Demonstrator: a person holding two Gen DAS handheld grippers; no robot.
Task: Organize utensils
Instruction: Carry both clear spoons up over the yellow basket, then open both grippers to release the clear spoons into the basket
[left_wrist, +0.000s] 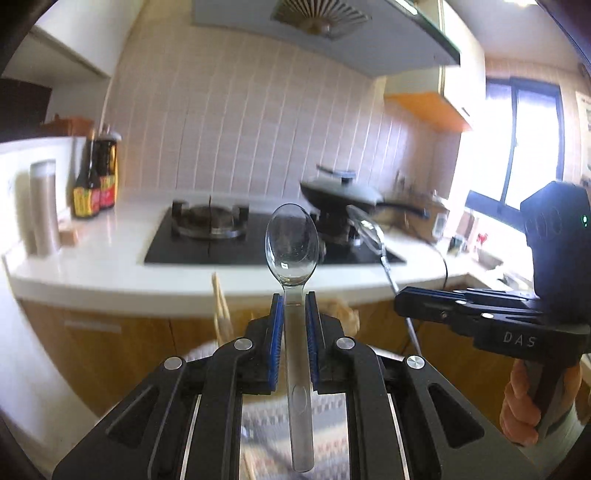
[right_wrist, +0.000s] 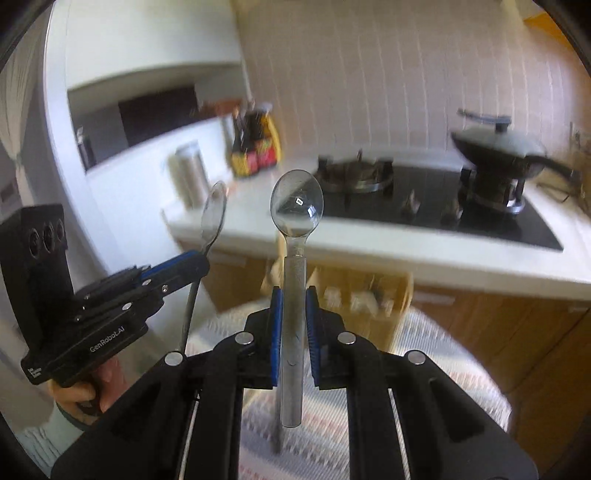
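From the left wrist, the left gripper (left_wrist: 294, 302) is clamped on the handle of a clear plastic spoon (left_wrist: 292, 243), bowl up before the gas hob (left_wrist: 207, 236) — the right gripper (left_wrist: 400, 301) beside it pinches a metal spoon (left_wrist: 367, 230). From the right wrist, the right gripper (right_wrist: 294, 297) grips that metal spoon (right_wrist: 297, 206), upright above a patterned cloth (right_wrist: 424, 343) — the left gripper (right_wrist: 203, 260) holds its clear spoon (right_wrist: 214, 214) nearby.
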